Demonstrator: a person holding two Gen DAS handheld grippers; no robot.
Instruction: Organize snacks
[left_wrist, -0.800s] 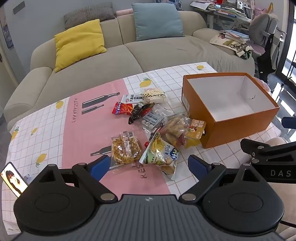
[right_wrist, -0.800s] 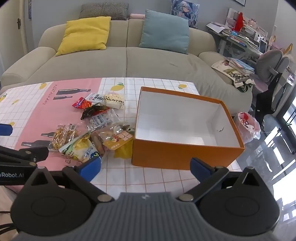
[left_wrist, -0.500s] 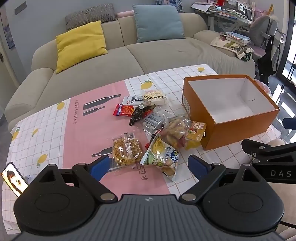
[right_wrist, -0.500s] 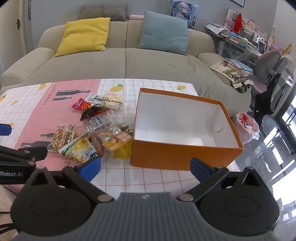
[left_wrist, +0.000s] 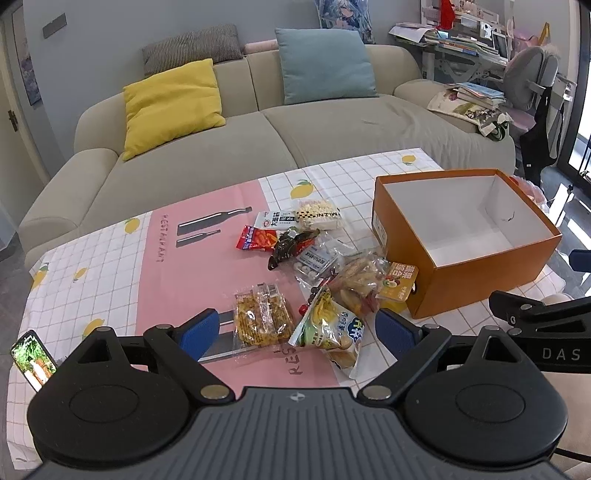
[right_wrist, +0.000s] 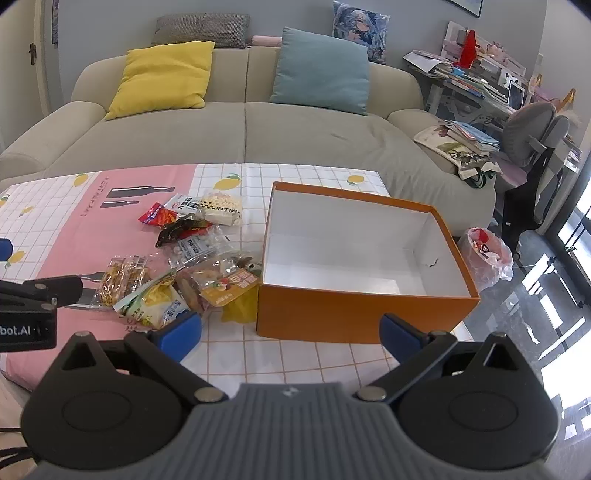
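Observation:
Several snack packets lie in a loose pile on the table: a yellow-green bag (left_wrist: 328, 328), a clear pack of golden crackers (left_wrist: 262, 319), a red packet (left_wrist: 256, 238), a dark packet (left_wrist: 290, 245) and a pale cracker pack (left_wrist: 319, 214). An orange box (left_wrist: 476, 277) with a white, empty inside stands right of the pile. My left gripper (left_wrist: 297, 332) hangs open above the near packets, touching none. My right gripper (right_wrist: 290, 332) is open in front of the orange box (right_wrist: 362, 310); the snack pile (right_wrist: 184, 266) lies to its left.
A phone (left_wrist: 33, 360) lies at the table's near left corner. A beige sofa (left_wrist: 258, 140) with yellow and blue cushions runs behind the table. A cluttered desk and grey chair (right_wrist: 532, 133) stand at the right, with a pink bag (right_wrist: 487, 251) on the floor.
Both views have tilted up a little, so the table and sofa sit lower in frame. Packets and box have not moved. Both grippers stay open.

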